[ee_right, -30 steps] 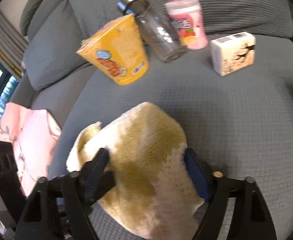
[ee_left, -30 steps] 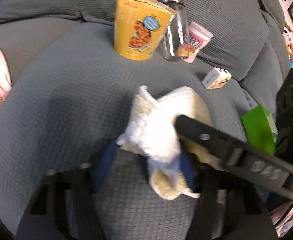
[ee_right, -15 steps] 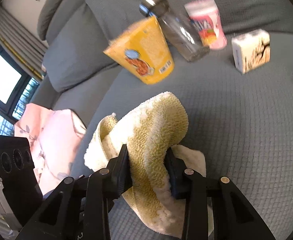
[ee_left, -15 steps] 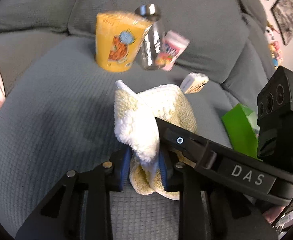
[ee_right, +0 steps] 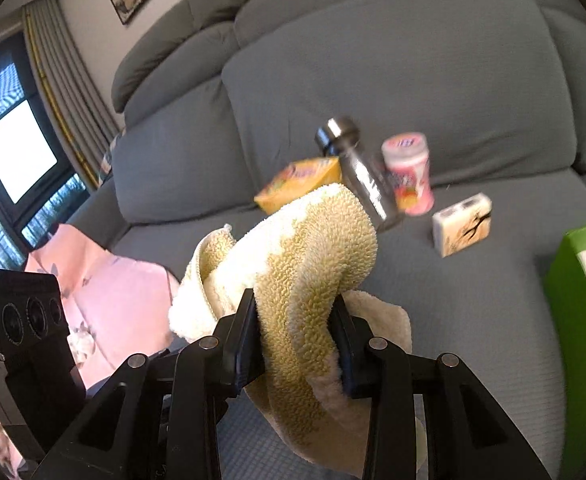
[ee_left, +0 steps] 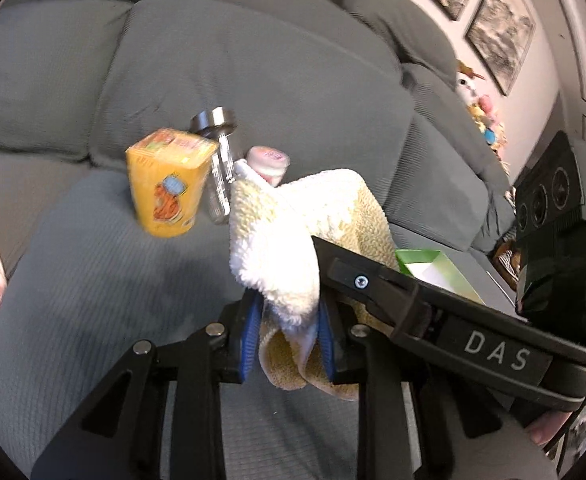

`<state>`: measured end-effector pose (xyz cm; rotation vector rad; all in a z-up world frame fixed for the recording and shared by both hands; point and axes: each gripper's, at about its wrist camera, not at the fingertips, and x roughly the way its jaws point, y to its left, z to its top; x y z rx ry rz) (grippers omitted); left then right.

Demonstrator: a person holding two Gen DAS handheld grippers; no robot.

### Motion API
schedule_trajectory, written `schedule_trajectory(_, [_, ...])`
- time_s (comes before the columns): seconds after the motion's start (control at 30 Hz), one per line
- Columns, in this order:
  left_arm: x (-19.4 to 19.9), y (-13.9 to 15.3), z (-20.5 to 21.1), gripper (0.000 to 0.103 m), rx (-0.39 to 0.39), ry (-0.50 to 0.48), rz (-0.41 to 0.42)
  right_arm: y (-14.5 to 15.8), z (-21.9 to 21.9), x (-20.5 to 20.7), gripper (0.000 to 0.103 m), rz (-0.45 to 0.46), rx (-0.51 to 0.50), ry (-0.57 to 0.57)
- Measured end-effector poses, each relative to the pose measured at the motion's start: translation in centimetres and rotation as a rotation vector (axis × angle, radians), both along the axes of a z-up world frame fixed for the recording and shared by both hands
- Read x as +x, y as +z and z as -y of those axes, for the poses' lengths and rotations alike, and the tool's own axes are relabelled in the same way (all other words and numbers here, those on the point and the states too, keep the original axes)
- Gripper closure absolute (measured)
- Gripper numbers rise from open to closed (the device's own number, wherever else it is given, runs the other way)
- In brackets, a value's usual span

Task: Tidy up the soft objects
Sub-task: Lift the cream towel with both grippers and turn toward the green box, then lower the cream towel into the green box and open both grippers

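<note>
Judging from the left wrist view: task looks early, only the pick-up done. Left gripper [ee_left: 289, 330] is clenched on a bunched corner of the fluffy cream-and-yellow terry towel [ee_left: 293, 236], blue pads pressing the cloth from both sides. Towel hangs clear above the grey sofa seat [ee_left: 93, 280], not yet folded or set down. Right gripper's black finger crosses the frame, pressed against the towel's right side. Behind: a yellow carton [ee_left: 167, 188], a clear steel-capped bottle [ee_left: 219, 160], a pink-lidded tub [ee_left: 267, 160], a green box [ee_left: 433, 268].

Right wrist view: right gripper [ee_right: 295, 346] is clamped on a thick roll of the same towel [ee_right: 313, 260], which arches up and droops below the jaws. Pile is looped and plush, yellow blotches on cream; it sags limp. A pink garment [ee_right: 121, 292] lies on the sofa to the left, apparently untouched and left to sort. Where the towel is meant to go I cannot tell.
</note>
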<state>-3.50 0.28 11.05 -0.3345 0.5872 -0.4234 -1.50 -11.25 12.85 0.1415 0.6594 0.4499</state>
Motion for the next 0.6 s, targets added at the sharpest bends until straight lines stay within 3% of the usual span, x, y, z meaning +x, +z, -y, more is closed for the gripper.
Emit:
schedule_trajectory(0.23, [0.9,2.6,3.8,0.081,-0.005,-0.096,0.049,3.1,4.1,-1.6,0.065,0.059,0.014,-0.097])
schedule_trajectory(0.6, [3.9,5.2,15.5,0.081,0.023,-0.344,0.092,5.4,15.0,-3.5,0.065,0.127,0.095,-0.35])
